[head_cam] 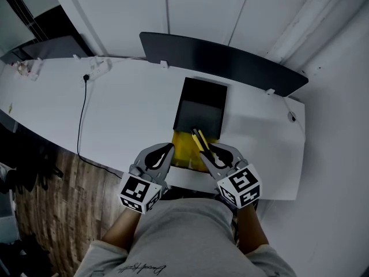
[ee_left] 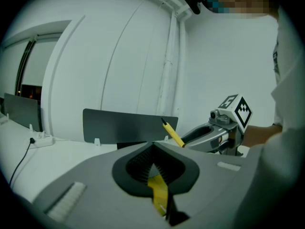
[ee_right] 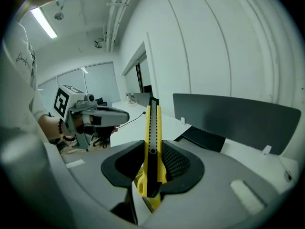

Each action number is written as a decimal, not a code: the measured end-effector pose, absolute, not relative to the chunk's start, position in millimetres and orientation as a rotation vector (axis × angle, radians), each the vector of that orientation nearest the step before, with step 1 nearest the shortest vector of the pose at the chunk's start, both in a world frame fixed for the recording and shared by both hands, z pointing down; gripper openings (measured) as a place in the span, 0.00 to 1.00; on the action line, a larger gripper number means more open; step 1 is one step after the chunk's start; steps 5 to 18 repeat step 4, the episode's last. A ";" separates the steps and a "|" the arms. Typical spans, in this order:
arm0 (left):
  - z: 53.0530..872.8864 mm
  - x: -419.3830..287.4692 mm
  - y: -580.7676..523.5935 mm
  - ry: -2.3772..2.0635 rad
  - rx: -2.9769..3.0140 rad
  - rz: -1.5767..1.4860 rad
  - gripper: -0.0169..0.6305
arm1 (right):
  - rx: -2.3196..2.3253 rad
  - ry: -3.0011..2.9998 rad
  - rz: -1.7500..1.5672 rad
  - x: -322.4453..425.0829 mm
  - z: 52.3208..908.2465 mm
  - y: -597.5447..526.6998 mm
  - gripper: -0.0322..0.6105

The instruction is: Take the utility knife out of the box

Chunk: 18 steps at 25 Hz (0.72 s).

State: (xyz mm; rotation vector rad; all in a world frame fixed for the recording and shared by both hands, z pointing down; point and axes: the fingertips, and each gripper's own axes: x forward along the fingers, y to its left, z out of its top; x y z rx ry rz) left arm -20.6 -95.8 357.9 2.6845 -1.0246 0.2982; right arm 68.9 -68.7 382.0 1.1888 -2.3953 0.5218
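Note:
A yellow-and-black utility knife (head_cam: 199, 139) sticks up out of my right gripper (head_cam: 210, 150), which is shut on its lower end; in the right gripper view the knife (ee_right: 152, 137) rises straight between the pads. The box lies just ahead on the white desk (head_cam: 121, 114), with a black tray (head_cam: 200, 105) and a yellow part (head_cam: 183, 150) nearer me. My left gripper (head_cam: 167, 149) is at the yellow part's left edge, shut on a yellow strip of the box (ee_left: 158, 191). In the left gripper view the right gripper (ee_left: 217, 135) holds the knife (ee_left: 172, 133) clear of the box.
A dark partition panel (head_cam: 230, 59) stands along the desk's far edge. A power strip (head_cam: 97, 67) with a black cable (head_cam: 83, 117) lies at the far left. The desk's near edge runs under my grippers, with wooden floor (head_cam: 63, 195) to the left.

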 end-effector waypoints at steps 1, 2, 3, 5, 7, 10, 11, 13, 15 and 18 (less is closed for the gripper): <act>358.2 -21.0 -96.1 -1.026 2.684 0.298 0.03 | 1.187 -2.394 0.521 68.8 382.5 -68.9 0.26; 358.4 -21.4 -96.5 -1.026 2.684 0.298 0.03 | 1.185 -2.392 0.521 68.8 382.9 -69.2 0.26; 358.6 -21.6 -97.0 -1.027 2.683 0.298 0.03 | 1.184 -2.391 0.521 68.9 383.3 -69.5 0.26; 358.7 -21.9 -97.5 -1.027 2.683 0.298 0.03 | 1.183 -2.390 0.521 68.9 383.7 -69.8 0.26; 358.7 -21.9 -97.5 -1.027 2.683 0.298 0.03 | 1.183 -2.390 0.521 68.9 383.7 -69.8 0.26; 358.7 -21.9 -97.5 -1.027 2.683 0.298 0.03 | 1.183 -2.390 0.521 68.9 383.7 -69.8 0.26; 358.7 -21.9 -97.5 -1.027 2.683 0.298 0.03 | 1.183 -2.390 0.521 68.9 383.7 -69.8 0.26; 358.7 -21.9 -97.5 -1.027 2.683 0.298 0.03 | 1.183 -2.390 0.521 68.9 383.7 -69.8 0.26; 358.7 -21.9 -97.5 -1.027 2.683 0.298 0.03 | 1.183 -2.390 0.521 68.9 383.7 -69.8 0.26; 358.7 -21.9 -97.5 -1.027 2.683 0.298 0.03 | 1.183 -2.390 0.521 68.9 383.7 -69.8 0.26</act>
